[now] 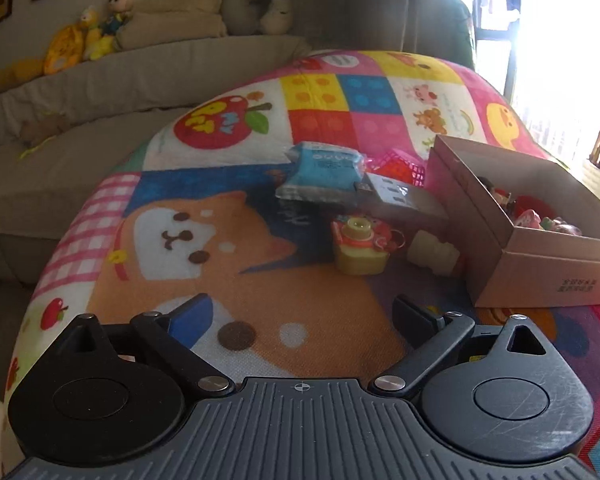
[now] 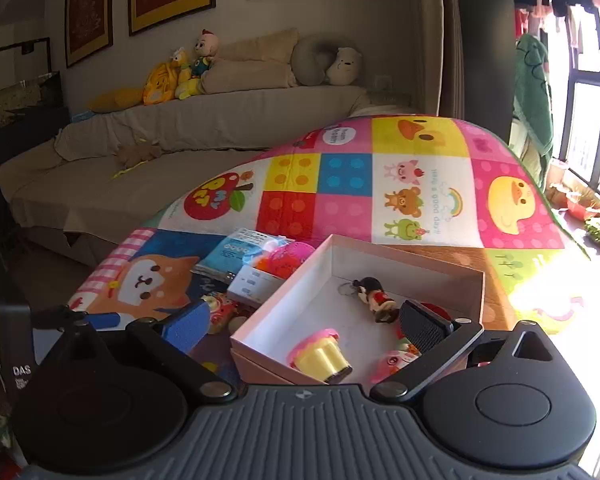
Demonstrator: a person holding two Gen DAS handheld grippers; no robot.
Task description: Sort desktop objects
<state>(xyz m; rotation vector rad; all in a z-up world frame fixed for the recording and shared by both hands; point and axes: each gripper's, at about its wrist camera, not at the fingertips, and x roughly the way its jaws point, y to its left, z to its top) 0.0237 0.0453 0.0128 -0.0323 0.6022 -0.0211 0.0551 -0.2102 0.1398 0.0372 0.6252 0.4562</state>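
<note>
A pink cardboard box (image 1: pixel 540 280) stands on the colourful mat (image 1: pixel 228 208) at the right; it also shows in the right wrist view (image 2: pixel 268 320). Inside lie a yellow cupcake toy (image 2: pixel 322 356), a small doll keychain (image 2: pixel 374 298) and a pink toy (image 2: pixel 392 362). Outside the box lie a yellow toy camera (image 1: pixel 360 246), a cream toy (image 1: pixel 434 258), a blue packet (image 1: pixel 324 170), a white card (image 1: pixel 396 194) and a pink basket toy (image 1: pixel 404 166). My left gripper (image 1: pixel 304 316) is open and empty, short of the camera. My right gripper (image 2: pixel 304 324) is open and empty above the box's near side.
A beige sofa (image 2: pixel 180 136) with plush toys (image 2: pixel 180 76) runs along the back and left of the table. A bright window (image 2: pixel 592 120) and potted plants (image 2: pixel 596 228) are on the right. The mat's far half (image 2: pixel 380 184) bears only its printed pattern.
</note>
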